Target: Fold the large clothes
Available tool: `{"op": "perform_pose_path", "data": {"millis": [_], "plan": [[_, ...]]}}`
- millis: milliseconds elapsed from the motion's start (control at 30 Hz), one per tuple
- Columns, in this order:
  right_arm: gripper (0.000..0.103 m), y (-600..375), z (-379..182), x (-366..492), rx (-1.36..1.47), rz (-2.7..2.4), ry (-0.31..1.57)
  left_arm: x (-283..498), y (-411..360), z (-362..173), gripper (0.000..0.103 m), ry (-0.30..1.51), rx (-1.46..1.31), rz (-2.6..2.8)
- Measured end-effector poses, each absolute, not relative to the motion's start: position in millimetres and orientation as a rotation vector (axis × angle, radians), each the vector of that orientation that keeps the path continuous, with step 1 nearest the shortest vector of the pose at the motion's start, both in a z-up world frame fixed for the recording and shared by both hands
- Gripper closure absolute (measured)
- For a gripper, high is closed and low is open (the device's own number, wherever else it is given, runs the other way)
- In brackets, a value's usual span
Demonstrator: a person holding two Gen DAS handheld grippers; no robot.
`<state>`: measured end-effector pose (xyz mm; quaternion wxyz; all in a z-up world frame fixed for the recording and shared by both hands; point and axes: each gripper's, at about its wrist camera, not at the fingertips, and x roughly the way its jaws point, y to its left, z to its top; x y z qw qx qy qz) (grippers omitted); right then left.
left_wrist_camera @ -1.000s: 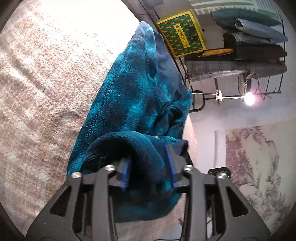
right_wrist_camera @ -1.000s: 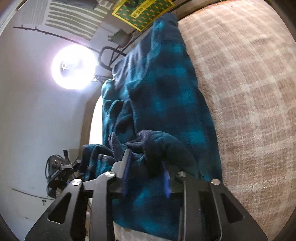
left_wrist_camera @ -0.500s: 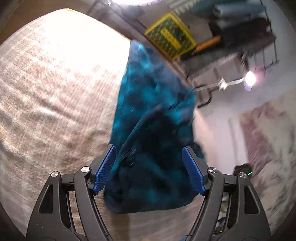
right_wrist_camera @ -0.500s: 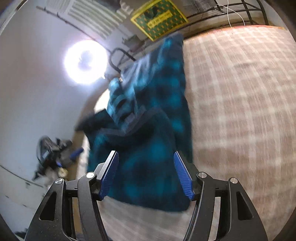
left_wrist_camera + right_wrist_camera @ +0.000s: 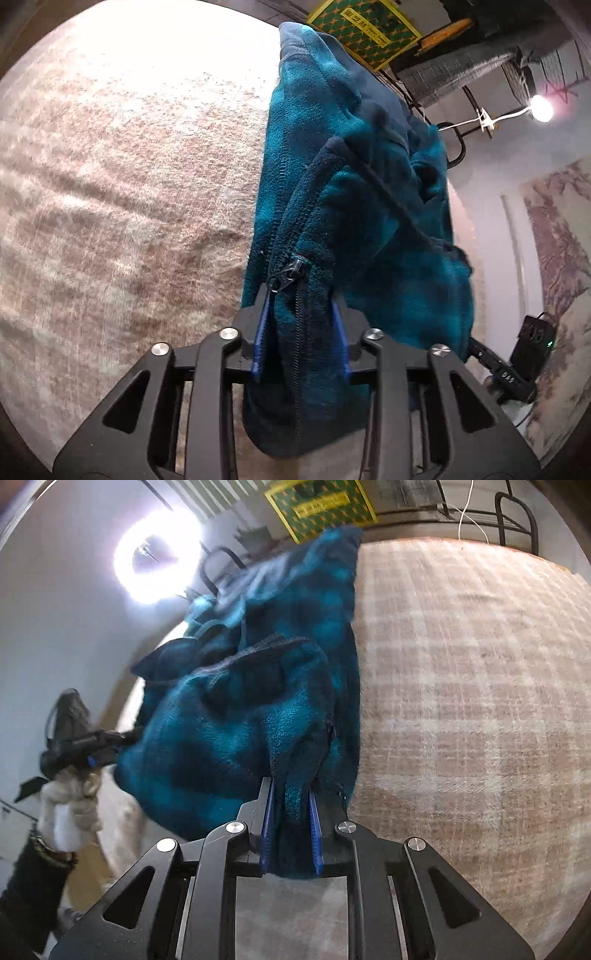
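Note:
A teal and dark blue plaid fleece jacket (image 5: 354,206) lies bunched along the edge of the plaid-covered bed (image 5: 129,184). My left gripper (image 5: 301,328) is shut on its zipper edge, with the zipper pull (image 5: 286,273) just above the pads. In the right wrist view the same jacket (image 5: 258,709) is lifted at the near end, and my right gripper (image 5: 291,808) is shut on a fold of its fleece. The left gripper (image 5: 77,746) and its gloved hand show at the left of that view.
The beige plaid blanket (image 5: 461,701) covers the bed. A yellow-green patterned box (image 5: 364,31) and a rack of folded clothes (image 5: 461,66) stand beyond the far edge. A bright lamp (image 5: 155,568) glares at the upper left. A black device (image 5: 532,339) sits by the wall.
Both grippers, shut on the jacket a second ago, opened half a second ago and have now shut again on new spots: the left on the zipper edge, the right on a fleece fold.

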<state>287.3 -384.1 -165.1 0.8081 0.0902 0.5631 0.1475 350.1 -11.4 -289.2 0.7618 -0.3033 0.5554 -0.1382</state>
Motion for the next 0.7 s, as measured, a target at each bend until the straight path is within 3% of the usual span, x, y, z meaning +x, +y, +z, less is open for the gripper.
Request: {"op": "perform_pose_path", "data": {"millis": [33, 100, 367, 700], "plan": [[0.085, -382, -161, 286, 0.166, 0.308, 1.207, 347, -11, -285, 0.059, 1.201, -0.632, -0.284], [0.076, -381, -149, 283, 0.105, 0.285, 1.185, 341, -5, -275, 0.057, 1.188, -0.62, -0.267], [0.075, -358, -106, 298, 0.006, 0.379, 0.99, 335, -10, -201, 0.057, 0.972, -0.557, -0.323], [0.073, -379, -104, 412, 0.042, 0.317, 0.964, 385, -86, -192, 0.057, 0.964, -0.429, -0.494]]}}
